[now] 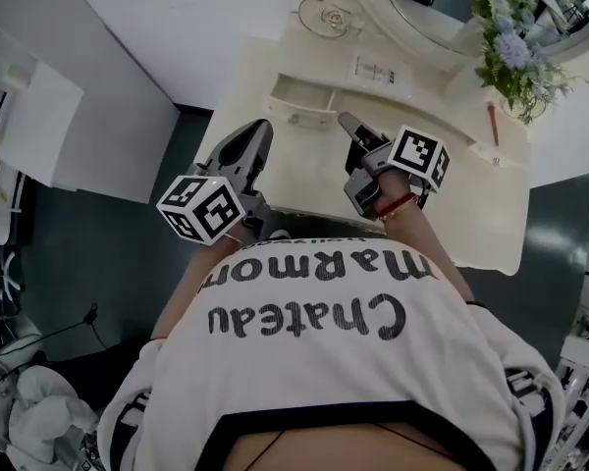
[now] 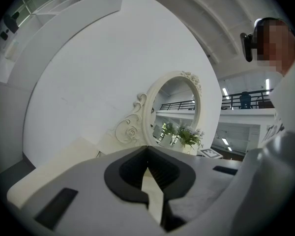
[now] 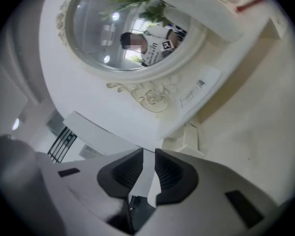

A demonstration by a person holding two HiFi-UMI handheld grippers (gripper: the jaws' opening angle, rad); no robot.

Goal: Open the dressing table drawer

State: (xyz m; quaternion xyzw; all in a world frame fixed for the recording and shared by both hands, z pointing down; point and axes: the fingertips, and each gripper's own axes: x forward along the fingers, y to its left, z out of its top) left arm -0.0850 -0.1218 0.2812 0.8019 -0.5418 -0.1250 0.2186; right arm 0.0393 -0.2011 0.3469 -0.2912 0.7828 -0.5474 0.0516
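Observation:
The cream dressing table [image 1: 442,194] stands ahead of me, with an oval mirror [image 1: 442,18] at its back. On its raised back shelf a shallow small drawer [image 1: 302,96] looks pulled out, open at the top. My left gripper [image 1: 263,129] hangs over the table's front left, short of that drawer; its tips [image 2: 147,149] meet, with nothing held. My right gripper [image 1: 346,121] is just right of the drawer, above the tabletop. A narrow gap [image 3: 148,154] shows between its pads, and it is empty. In the right gripper view the drawer [image 3: 191,137] juts out below the scrolled mirror frame [image 3: 152,98].
A vase of blue and white flowers [image 1: 515,52] stands at the table's back right, with a red pen [image 1: 493,124] lying near it. A white cabinet [image 1: 39,126] is at the left over dark floor. A white plush toy [image 1: 39,420] lies at the bottom left.

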